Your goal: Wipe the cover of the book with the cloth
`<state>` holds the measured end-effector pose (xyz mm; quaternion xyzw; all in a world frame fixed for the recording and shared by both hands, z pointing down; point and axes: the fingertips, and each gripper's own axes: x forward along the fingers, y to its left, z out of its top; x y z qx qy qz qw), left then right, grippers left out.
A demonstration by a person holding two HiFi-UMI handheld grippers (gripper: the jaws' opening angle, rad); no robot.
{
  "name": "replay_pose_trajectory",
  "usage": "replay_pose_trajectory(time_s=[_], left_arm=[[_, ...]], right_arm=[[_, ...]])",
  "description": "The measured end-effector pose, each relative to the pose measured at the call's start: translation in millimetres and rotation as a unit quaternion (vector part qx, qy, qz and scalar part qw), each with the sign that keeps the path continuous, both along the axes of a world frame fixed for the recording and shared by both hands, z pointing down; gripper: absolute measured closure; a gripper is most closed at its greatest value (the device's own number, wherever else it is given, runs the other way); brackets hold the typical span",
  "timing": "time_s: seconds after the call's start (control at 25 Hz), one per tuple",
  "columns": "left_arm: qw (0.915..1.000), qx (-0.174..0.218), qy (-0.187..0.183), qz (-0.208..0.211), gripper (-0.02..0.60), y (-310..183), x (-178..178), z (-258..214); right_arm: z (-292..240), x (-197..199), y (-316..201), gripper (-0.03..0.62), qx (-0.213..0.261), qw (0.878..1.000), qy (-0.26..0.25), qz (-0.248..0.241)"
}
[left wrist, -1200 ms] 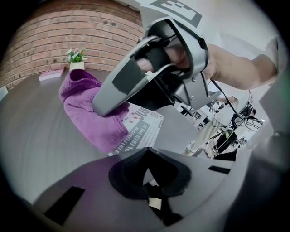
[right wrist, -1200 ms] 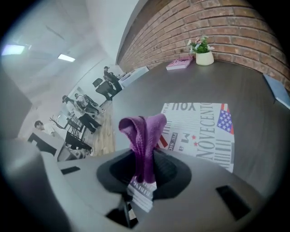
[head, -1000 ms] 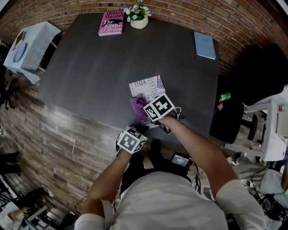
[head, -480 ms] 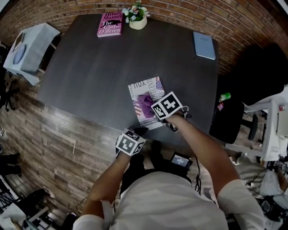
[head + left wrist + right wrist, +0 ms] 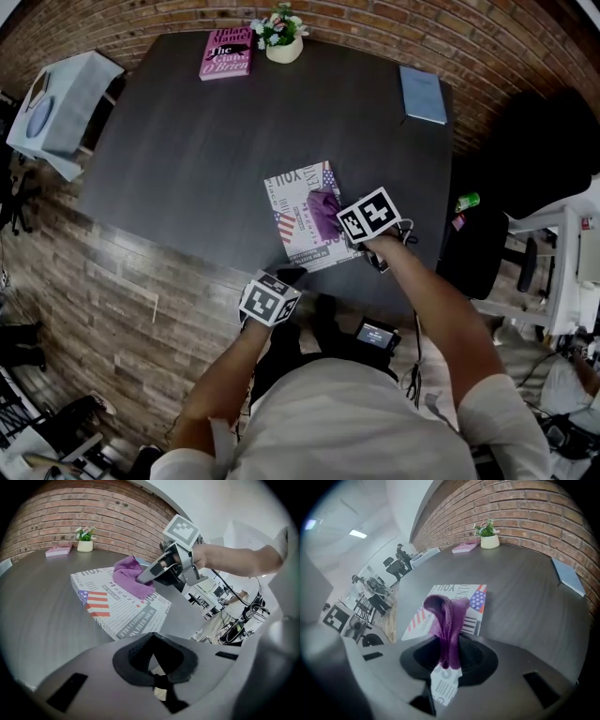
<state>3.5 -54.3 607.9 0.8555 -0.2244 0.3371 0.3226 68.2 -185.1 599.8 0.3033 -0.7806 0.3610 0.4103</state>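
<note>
Starting nearest to us, we see our left claw (image 5: 157, 686) fully closed and empty, at the near edge of the desk (image 5: 187, 150). Just beyond, our right claw (image 5: 447, 665) pinches the purple cloth (image 5: 449, 616), which lies on the right part of the book (image 5: 292, 220) cover. Far behind are a pink book (image 5: 225, 52) and a flower pot (image 5: 281, 42).

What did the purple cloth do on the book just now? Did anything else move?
The right claw, shut on the purple cloth, slid it across the book cover, from its left part to its right side as the head view shows it. Nothing was let go or picked up. The book kept its place on the table, and the left claw stayed shut by the table's near edge.
</note>
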Motion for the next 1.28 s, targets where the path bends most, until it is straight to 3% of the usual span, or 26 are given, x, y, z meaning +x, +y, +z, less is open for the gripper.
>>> replay_pose_trajectory(time_s=[0.4,0.68,0.8,1.0,1.28], left_arm=[[1.0,0.0,-0.001,-0.001,0.575,1,1,2],[1.0,-0.002,0.003,0.0,0.575,1,0,2],[1.0,-0.004,0.007,-0.004,0.575,1,1,1],[0.9999,-0.005,0.011,-0.005,0.575,2,1,2],[1.0,-0.002,0.009,-0.003,0.575,2,3,2]], right_arm=[[-3,45,-8,0.499,0.009,0.999,0.027,0.03],[-9,85,-18,0.5,0.042,0.993,0.105,0.044],[-17,94,-27,0.5,0.057,0.991,0.109,0.06],[-35,71,-42,0.5,0.074,0.992,0.078,0.064],[-44,0,-56,0.499,0.071,0.997,0.02,0.03]])
